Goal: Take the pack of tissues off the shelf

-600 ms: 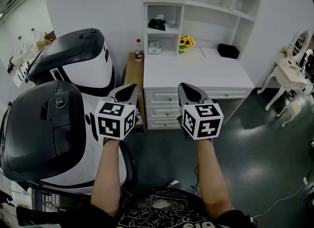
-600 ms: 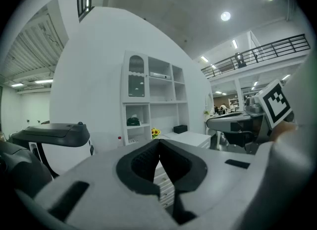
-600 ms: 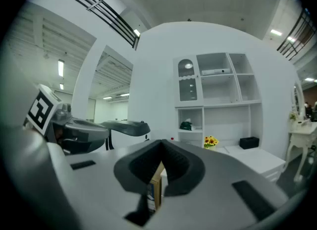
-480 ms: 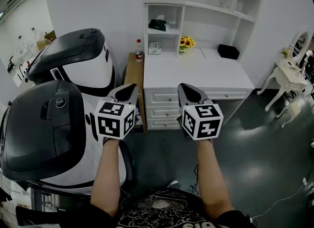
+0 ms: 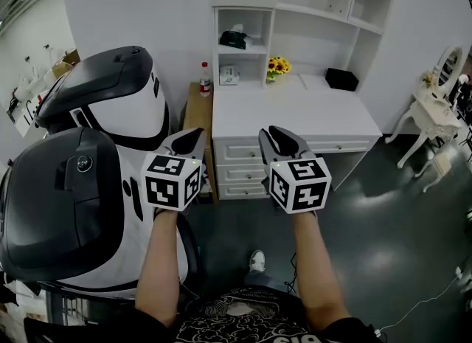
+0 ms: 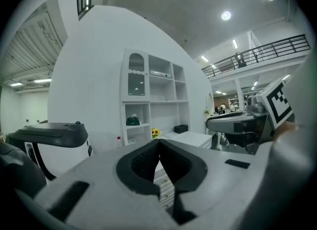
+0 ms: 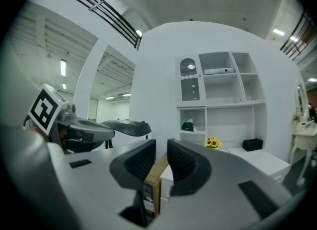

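The dark green pack of tissues (image 5: pixel 236 37), white tissue sticking up, lies on the middle shelf of the white cabinet (image 5: pixel 244 52). It also shows far off as the pack (image 6: pixel 132 120) and the pack (image 7: pixel 187 125). Both grippers hover well short of the shelf, above the floor in front of the drawers. My left gripper (image 5: pixel 193 134) has its jaw tips touching, empty, as the left gripper view (image 6: pixel 159 144) confirms. My right gripper (image 5: pixel 279 133) holds a narrow gap between its jaws with nothing in it (image 7: pixel 161 147).
A white desk (image 5: pixel 295 109) with drawers stands under the shelves, carrying yellow flowers (image 5: pixel 279 63) and a black box (image 5: pixel 342 78). A bottle (image 5: pixel 206 77) stands on a wooden side table (image 5: pixel 198 109). Large black-and-white machines (image 5: pixel 103 98) fill the left. A vanity table (image 5: pixel 435 109) stands right.
The view has shifted a little toward the desk and a shoe now shows on the floor below. Both grippers sit slightly further left in the view; their jaws look unchanged.
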Action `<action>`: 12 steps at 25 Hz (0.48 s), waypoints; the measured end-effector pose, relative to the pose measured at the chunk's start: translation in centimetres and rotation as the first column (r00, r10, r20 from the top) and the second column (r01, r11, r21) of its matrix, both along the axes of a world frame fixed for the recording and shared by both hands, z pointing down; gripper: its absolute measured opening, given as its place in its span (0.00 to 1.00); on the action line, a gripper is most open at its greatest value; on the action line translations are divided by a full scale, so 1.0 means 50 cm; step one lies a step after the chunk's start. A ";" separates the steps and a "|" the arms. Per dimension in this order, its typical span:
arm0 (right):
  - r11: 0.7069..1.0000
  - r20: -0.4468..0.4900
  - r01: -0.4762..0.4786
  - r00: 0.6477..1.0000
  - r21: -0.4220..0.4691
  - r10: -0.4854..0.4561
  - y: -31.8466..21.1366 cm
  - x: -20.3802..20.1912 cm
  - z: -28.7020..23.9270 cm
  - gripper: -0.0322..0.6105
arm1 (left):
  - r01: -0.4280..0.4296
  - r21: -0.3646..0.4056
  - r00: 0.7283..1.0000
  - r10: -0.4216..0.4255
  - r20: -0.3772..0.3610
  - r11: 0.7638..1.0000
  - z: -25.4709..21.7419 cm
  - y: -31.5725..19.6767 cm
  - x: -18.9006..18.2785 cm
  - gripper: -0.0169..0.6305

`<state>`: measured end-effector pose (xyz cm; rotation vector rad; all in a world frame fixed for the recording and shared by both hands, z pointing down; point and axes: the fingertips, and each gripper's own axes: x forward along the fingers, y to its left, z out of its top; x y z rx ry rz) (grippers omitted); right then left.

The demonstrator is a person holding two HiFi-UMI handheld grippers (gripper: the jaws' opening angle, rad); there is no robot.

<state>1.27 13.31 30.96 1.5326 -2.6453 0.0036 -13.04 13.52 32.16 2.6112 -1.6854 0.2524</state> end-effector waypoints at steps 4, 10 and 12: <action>1.000 0.006 0.005 1.000 -0.004 -0.004 -0.036 0.003 0.007 0.19 | 0.002 -0.003 1.000 -0.002 0.005 1.000 0.002 -0.036 0.008 0.03; 1.000 0.017 0.012 1.000 -0.002 -0.012 -0.122 0.010 0.015 0.25 | 0.015 -0.012 1.000 -0.015 0.011 1.000 0.011 -0.120 0.015 0.03; 1.000 0.016 0.018 1.000 -0.003 -0.018 -0.161 0.016 0.014 0.26 | 0.021 -0.016 1.000 -0.020 0.012 1.000 0.009 -0.158 0.021 0.03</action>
